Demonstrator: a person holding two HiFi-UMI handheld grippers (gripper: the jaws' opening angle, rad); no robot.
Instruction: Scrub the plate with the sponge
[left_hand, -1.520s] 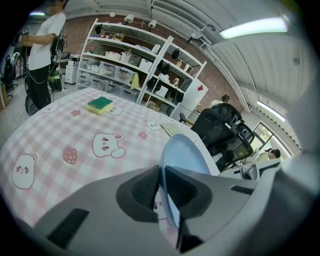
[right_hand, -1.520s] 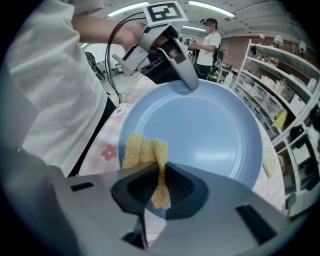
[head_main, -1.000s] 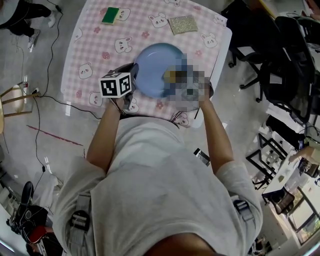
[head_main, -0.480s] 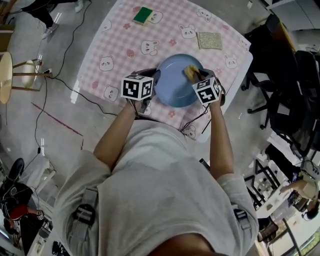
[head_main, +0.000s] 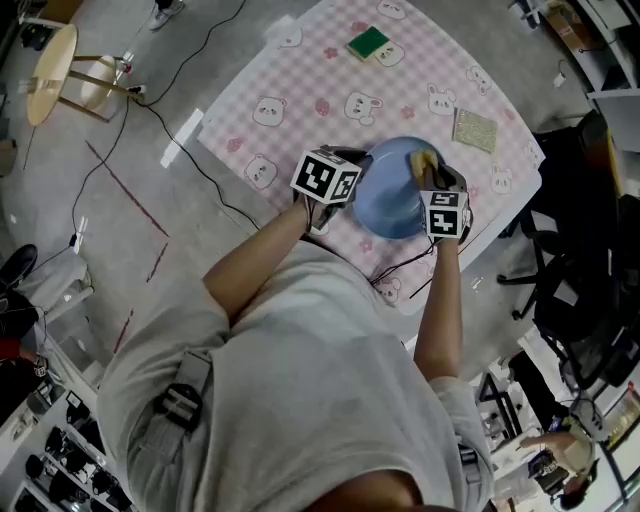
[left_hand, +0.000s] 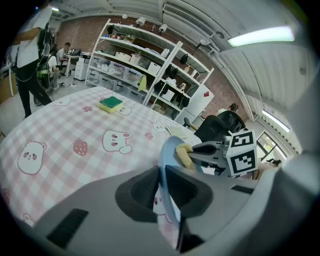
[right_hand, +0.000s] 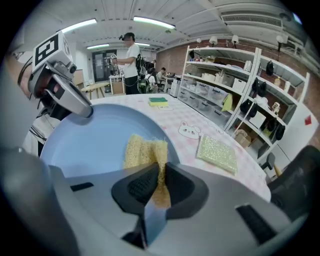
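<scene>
A light blue plate (head_main: 390, 195) is held tilted above the pink checked table (head_main: 300, 90). My left gripper (head_main: 345, 180) is shut on the plate's rim (left_hand: 167, 165), which runs edge-on between its jaws. My right gripper (head_main: 432, 180) is shut on a yellow sponge (right_hand: 145, 152) that lies flat against the plate's face (right_hand: 90, 145). From the left gripper view, the sponge (left_hand: 184, 154) shows at the plate's far rim with the right gripper behind it. In the right gripper view, the left gripper (right_hand: 62, 90) holds the plate's far left edge.
A green sponge (head_main: 368, 43) lies at the table's far side, also seen as a green sponge (left_hand: 110, 103). A glittery pale scrub pad (head_main: 474, 129) lies near the right edge, close to the plate (right_hand: 217, 152). Shelving and people stand beyond the table. A stool (head_main: 50, 70) stands at far left.
The head view has swung, so the table now sits diagonally. The right gripper with the sponge has shifted along the plate's far rim. The left gripper keeps its hold on the plate.
</scene>
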